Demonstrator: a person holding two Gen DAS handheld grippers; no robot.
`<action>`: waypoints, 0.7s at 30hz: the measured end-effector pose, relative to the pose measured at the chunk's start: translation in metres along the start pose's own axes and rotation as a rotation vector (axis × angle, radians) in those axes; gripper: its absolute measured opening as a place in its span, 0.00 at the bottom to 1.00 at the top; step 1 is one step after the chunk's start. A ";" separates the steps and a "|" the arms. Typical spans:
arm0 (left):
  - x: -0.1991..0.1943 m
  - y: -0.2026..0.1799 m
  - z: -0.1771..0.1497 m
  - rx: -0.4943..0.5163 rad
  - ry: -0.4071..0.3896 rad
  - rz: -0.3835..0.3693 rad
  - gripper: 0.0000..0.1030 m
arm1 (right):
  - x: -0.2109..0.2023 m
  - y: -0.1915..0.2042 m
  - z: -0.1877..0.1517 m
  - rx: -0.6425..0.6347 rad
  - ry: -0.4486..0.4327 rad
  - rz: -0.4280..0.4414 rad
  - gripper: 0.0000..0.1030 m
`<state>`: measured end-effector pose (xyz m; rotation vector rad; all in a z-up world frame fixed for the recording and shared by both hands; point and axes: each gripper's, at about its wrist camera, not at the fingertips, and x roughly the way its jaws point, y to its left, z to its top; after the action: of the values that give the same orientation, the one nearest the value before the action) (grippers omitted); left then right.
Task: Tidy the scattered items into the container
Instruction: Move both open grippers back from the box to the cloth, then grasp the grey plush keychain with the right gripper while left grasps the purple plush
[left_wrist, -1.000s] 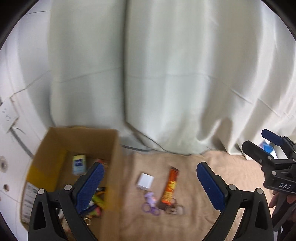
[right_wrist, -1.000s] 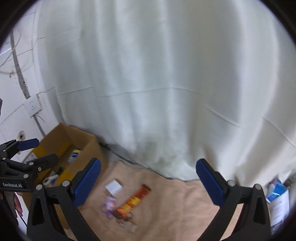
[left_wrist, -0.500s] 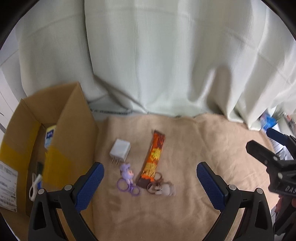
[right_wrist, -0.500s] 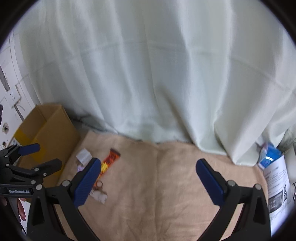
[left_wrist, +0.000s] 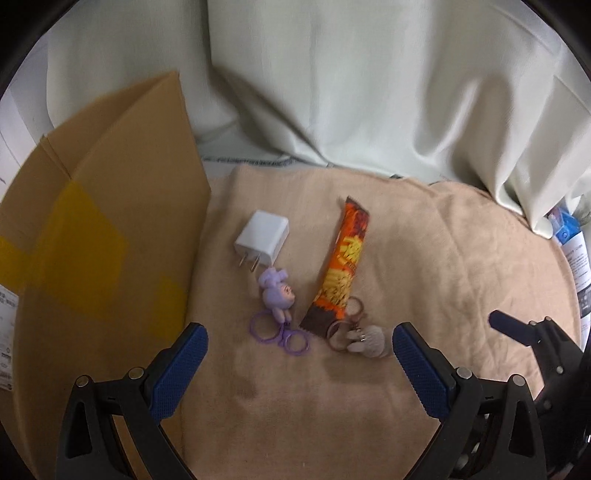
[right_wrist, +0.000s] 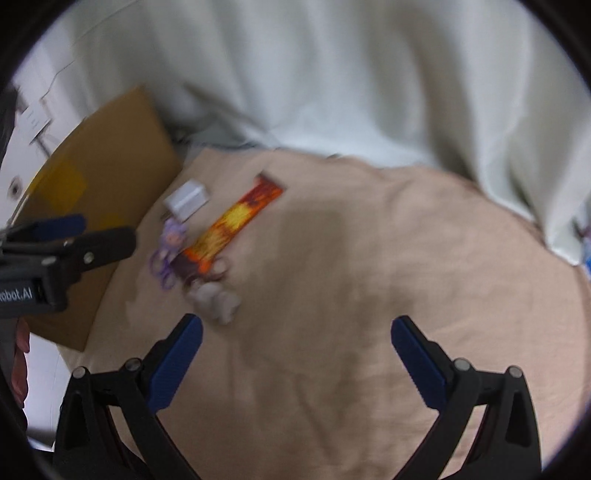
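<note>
Hovering wide open and empty, the left hand-held gripper (left_wrist: 299, 365) faces the purple keychain (left_wrist: 277, 295), charger (left_wrist: 262, 238) and snack bar (left_wrist: 341, 269) beside the cardboard box (left_wrist: 110, 229); the right hand-held gripper (right_wrist: 295, 356) waits open too.

The tall brown cardboard box (left_wrist: 110, 229) walls off the left side of the beige cloth (left_wrist: 424, 266). Just right of the box, a white plug charger (left_wrist: 261, 236), purple keychain figure (left_wrist: 276, 295), orange snack bar (left_wrist: 341, 266) and grey plush keychain (left_wrist: 367, 341) crowd together. Farther right of the box the cloth lies bare, bounded behind by the pale curtain (left_wrist: 369, 92).
</note>
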<state>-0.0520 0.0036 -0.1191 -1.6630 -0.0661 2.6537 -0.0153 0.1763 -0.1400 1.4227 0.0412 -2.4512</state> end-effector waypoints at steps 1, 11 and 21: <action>0.004 0.002 -0.001 -0.009 0.002 0.001 0.98 | 0.005 0.006 -0.001 -0.007 -0.001 0.013 0.99; 0.041 0.015 -0.007 -0.055 0.051 0.015 0.98 | 0.037 0.034 -0.004 -0.074 0.013 0.090 0.84; 0.042 0.016 -0.011 -0.053 0.046 -0.008 0.98 | 0.056 0.047 0.001 -0.127 0.037 0.161 0.62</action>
<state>-0.0602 -0.0107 -0.1626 -1.7343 -0.1438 2.6290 -0.0293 0.1169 -0.1814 1.3607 0.0855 -2.2508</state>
